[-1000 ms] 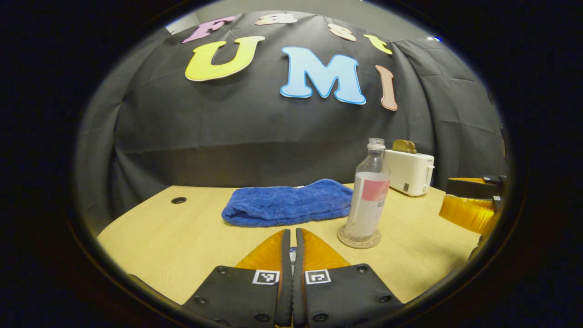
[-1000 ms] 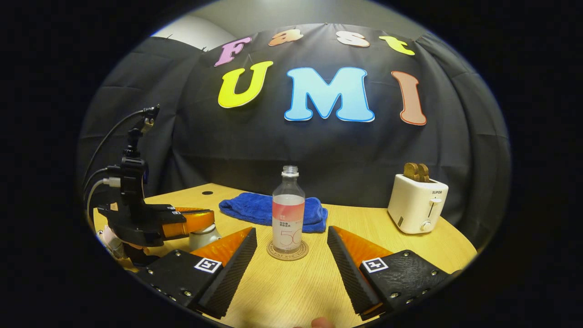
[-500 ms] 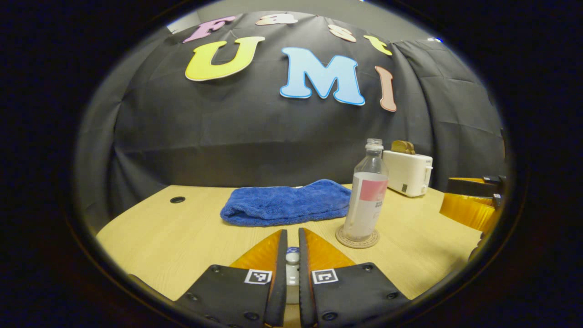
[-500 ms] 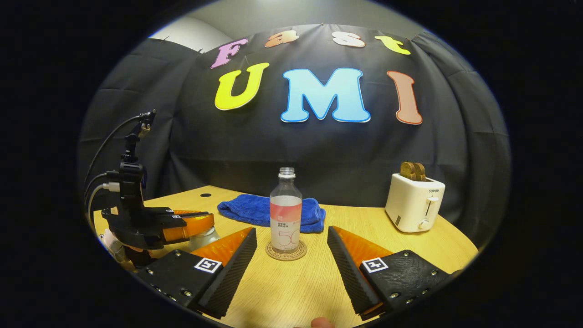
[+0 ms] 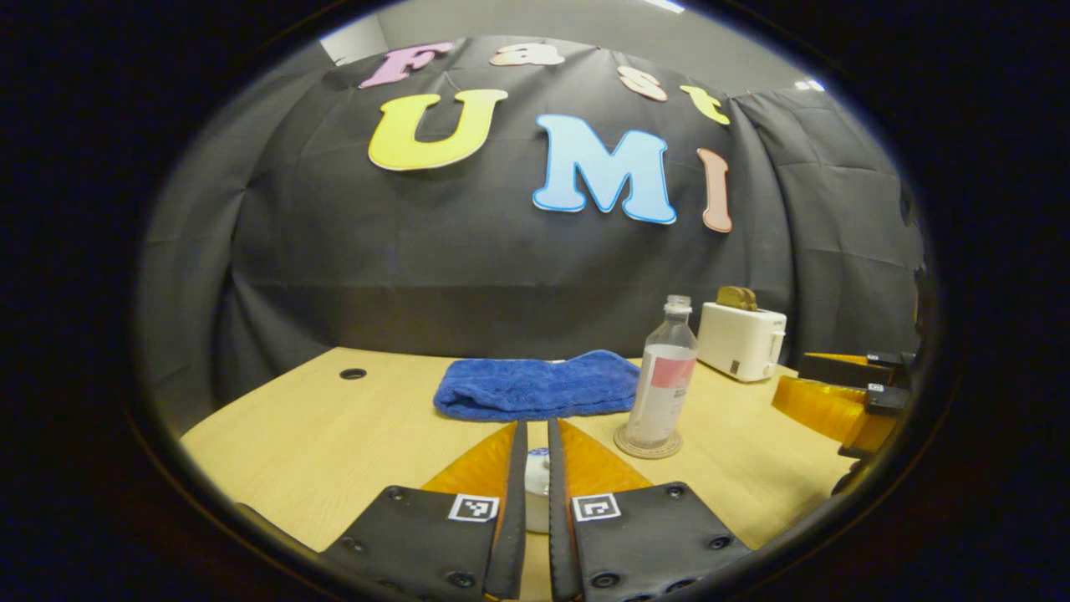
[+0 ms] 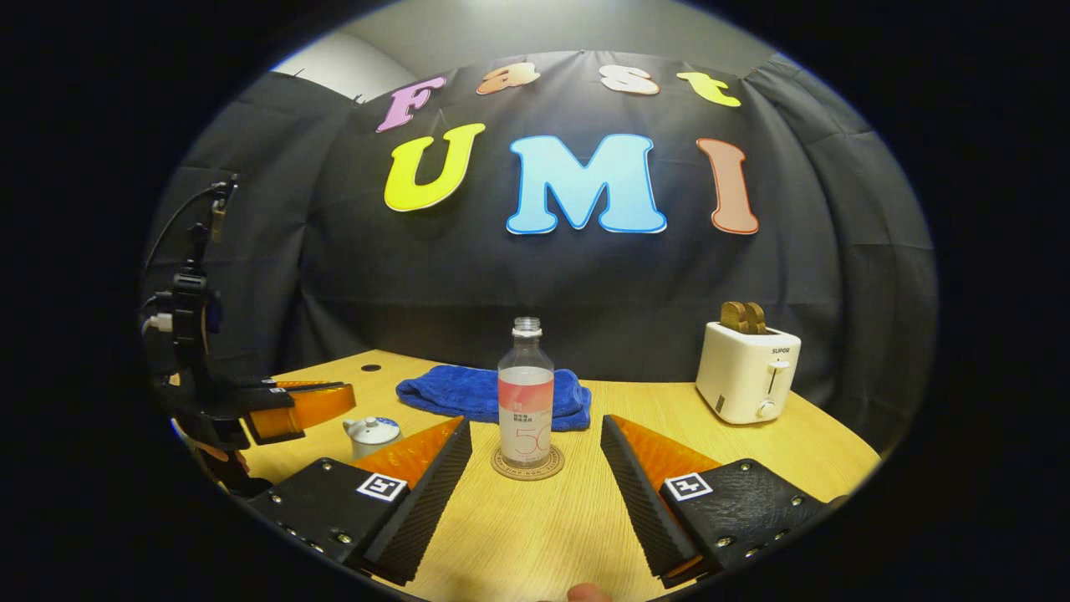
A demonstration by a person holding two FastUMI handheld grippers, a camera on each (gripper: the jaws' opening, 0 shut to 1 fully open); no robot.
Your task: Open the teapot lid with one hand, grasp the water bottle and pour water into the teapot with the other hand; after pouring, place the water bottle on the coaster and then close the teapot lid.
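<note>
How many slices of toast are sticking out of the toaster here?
2, standing side by side in the top of the white toaster at the table's far right, behind and to the right of the water bottle. The toast slices overlap, so a further one could be hidden.

Both views low over table [image 5: 334,418], facing wall; share water bottle [image 6: 526,393]

Your left gripper's fingers [image 5: 512,502] hide most of the small white ceramic teapot [image 5: 537,500]; in the right gripper view your own finger [image 6: 418,468] covers its base.
</note>
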